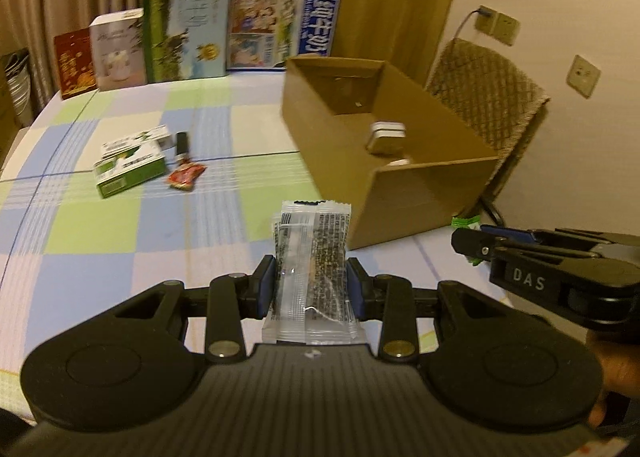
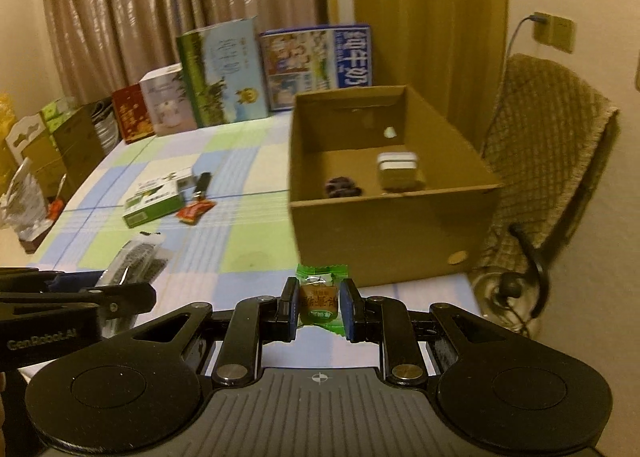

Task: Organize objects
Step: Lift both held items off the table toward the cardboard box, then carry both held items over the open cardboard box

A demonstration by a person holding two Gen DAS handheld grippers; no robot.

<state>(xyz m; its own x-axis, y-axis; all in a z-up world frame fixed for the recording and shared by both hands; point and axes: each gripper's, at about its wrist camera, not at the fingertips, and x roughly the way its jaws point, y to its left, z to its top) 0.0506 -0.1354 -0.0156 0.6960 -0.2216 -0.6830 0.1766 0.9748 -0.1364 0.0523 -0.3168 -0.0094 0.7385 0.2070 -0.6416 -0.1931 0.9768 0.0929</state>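
Observation:
My left gripper (image 1: 311,281) is shut on a clear sachet with black print (image 1: 310,257), held upright above the checked tablecloth (image 1: 120,233). My right gripper (image 2: 319,305) is shut on a small green-wrapped candy (image 2: 320,299). An open cardboard box (image 1: 420,193) stands ahead and to the right in both views; inside the cardboard box (image 2: 380,241) lie a white case (image 2: 400,173) and a small dark item (image 2: 343,186). The right gripper (image 1: 464,245) shows at the right edge of the left wrist view, and the sachet (image 2: 134,261) appears at the left in the right wrist view.
On the cloth lie green-and-white cartons (image 1: 132,167), a black stick (image 1: 182,143) and a red packet (image 1: 186,177). Several upright boxes and books (image 1: 186,25) line the far edge. A chair with a woven cover (image 1: 488,97) stands behind the cardboard box, beside curtains.

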